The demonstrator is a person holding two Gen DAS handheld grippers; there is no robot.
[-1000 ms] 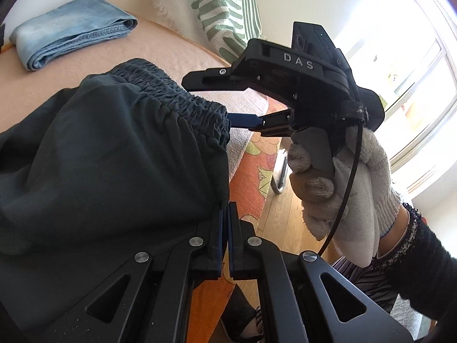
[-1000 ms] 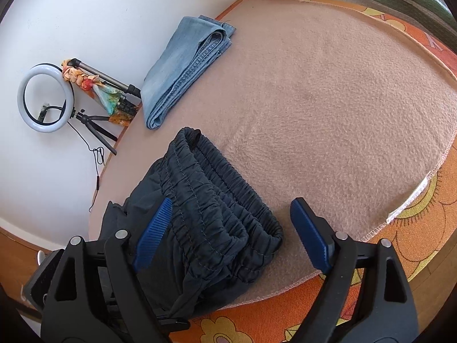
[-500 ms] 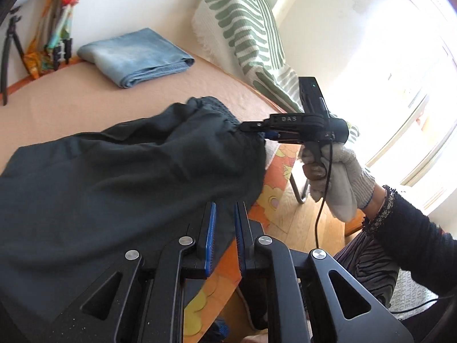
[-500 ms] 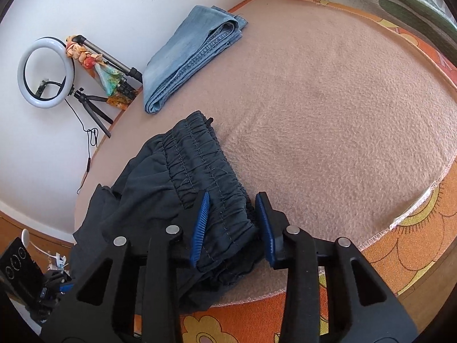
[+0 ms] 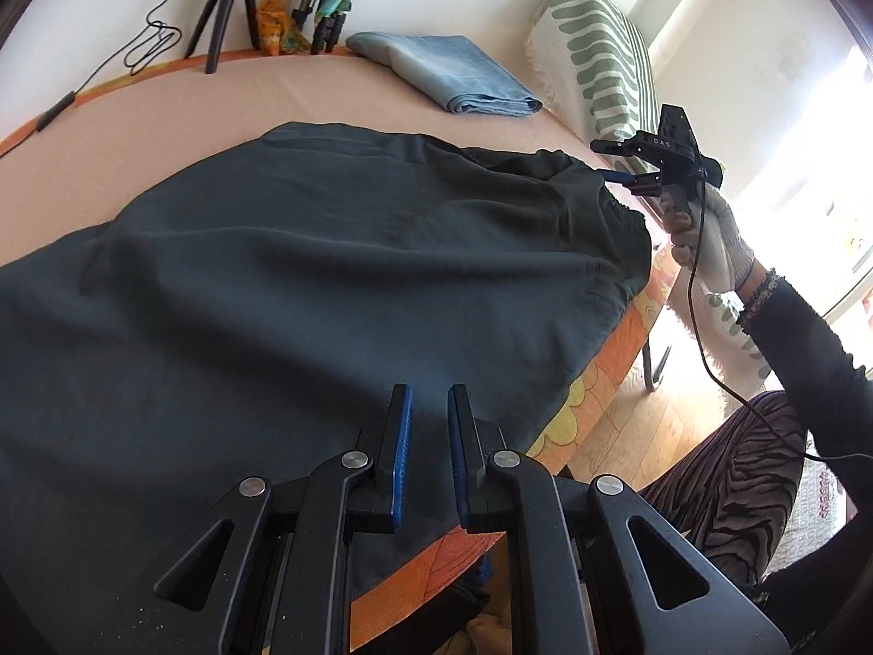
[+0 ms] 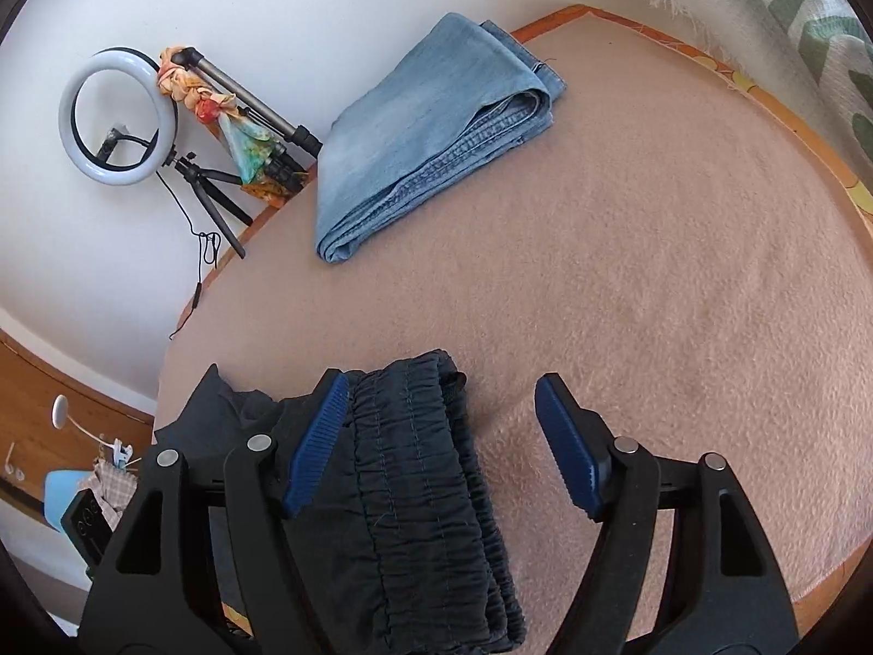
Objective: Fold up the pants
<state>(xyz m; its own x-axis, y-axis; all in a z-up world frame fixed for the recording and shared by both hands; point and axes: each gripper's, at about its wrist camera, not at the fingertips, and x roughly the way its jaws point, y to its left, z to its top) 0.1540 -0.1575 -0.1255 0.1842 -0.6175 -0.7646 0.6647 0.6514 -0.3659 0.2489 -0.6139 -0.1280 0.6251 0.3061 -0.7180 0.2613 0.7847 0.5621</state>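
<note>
Dark pants (image 5: 327, 284) spread on the bed (image 6: 655, 273), near edge overhanging. Your left gripper (image 5: 428, 436) is nearly closed, nothing visibly pinched. Your right gripper (image 6: 442, 445) is opening over the waistband (image 6: 414, 464), not gripping. Risk: unheld fabric slides off the edge.

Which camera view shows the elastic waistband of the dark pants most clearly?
The right wrist view: the gathered waistband fills the foreground, its stitching rows sharp, between the opening right tongs. The left wrist view shows only a small, distant stretch of it at the far end of the spread dark pants.
</note>
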